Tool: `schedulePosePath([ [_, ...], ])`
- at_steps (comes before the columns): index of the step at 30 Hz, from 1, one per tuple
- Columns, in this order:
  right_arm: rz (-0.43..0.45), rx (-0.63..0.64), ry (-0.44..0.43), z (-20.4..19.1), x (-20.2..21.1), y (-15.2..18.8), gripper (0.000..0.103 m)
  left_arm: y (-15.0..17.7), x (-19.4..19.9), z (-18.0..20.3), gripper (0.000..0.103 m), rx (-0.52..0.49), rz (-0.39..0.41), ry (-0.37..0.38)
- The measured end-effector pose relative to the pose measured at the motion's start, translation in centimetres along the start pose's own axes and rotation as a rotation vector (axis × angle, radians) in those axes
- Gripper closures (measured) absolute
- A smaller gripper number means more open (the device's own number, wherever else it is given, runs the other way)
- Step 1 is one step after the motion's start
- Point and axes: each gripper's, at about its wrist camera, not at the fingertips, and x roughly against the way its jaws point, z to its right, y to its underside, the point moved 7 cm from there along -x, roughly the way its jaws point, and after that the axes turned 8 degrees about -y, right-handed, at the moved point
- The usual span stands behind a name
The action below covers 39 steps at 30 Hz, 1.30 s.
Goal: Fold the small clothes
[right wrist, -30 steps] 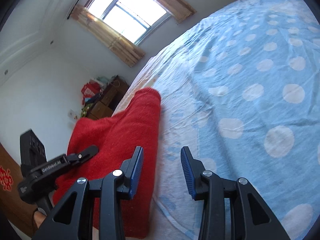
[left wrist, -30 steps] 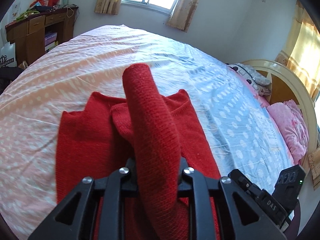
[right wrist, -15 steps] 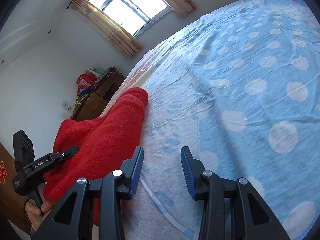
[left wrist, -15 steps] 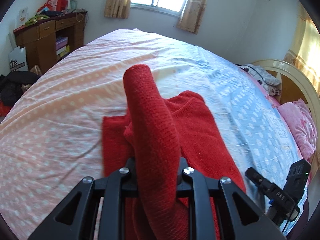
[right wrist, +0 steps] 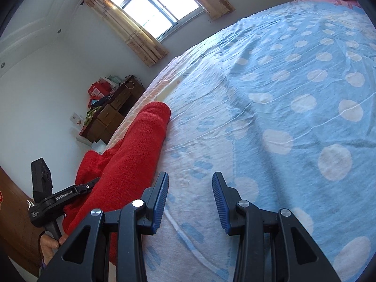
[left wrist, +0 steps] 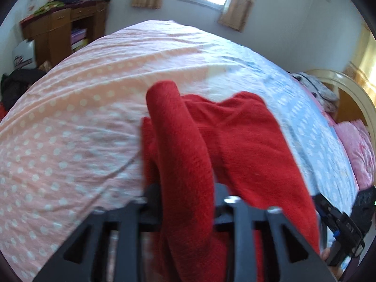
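Left gripper (left wrist: 188,202) pinches red sweater (left wrist: 246,141); right gripper (right wrist: 190,199) gapes.

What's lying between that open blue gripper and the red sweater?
Nothing but bare blue polka-dot bedsheet, as the right wrist view shows, separates the right gripper from the red sweater.

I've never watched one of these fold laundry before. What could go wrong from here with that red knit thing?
The left gripper pinches a thick roll of the red sweater; the bulky knit might slip out mid-fold. The right gripper hangs open over the dotted bedsheet, holding nothing, so the dragged sweater could bunch. The sheet already looks wrinkled and may get pulled along too.
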Motion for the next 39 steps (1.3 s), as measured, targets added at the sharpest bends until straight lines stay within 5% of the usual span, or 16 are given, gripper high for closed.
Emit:
schedulePosePath([
  [3,-0.006,0.005,0.003,0.0,-0.1,0.0,0.063,0.0,0.2,-2.8,0.028,0.118,-0.025,0.024],
  [5,-0.007,0.004,0.002,0.1,-0.1,0.0,0.063,0.7,1.0,-4.6,0.028,0.177,-0.047,0.067],
  [9,-0.008,0.007,0.006,0.2,-0.1,0.1,0.063,1.5,3.4,-7.2,0.027,0.2,-0.013,-0.012],
  [16,-0.013,0.007,0.01,0.2,-0.1,0.1,0.063,-1.2,6.3,-4.9,0.027,0.035,0.102,-0.21],
  [22,-0.016,0.008,0.008,0.2,-0.2,0.1,0.063,-2.0,3.6,-1.6,0.029,-0.04,0.06,-0.277],
  [26,-0.021,0.007,0.001,0.1,-0.4,0.1,0.063,-1.0,0.8,0.0,0.068,-0.046,-0.027,-0.183],
  [30,-0.022,0.004,-0.008,0.1,-0.5,0.1,0.062,-1.2,0.7,1.3,0.085,-0.061,-0.007,-0.137],
  [32,-0.021,0.001,-0.013,0.1,-0.5,0.1,0.062,-1.7,1.3,1.8,0.089,-0.017,-0.009,0.019],
  [35,-0.021,-0.001,-0.017,0.0,-0.5,0.2,0.062,-3.0,4.2,2.0,0.09,0.113,0.051,0.365],
  [38,-0.021,-0.001,-0.017,0.0,-0.5,0.2,0.062,-3.4,4.6,1.0,0.09,0.21,0.067,0.492],
  [39,-0.021,-0.001,-0.017,0.0,-0.5,0.2,0.062,-3.2,3.7,0.3,0.09,0.239,0.045,0.472],
])
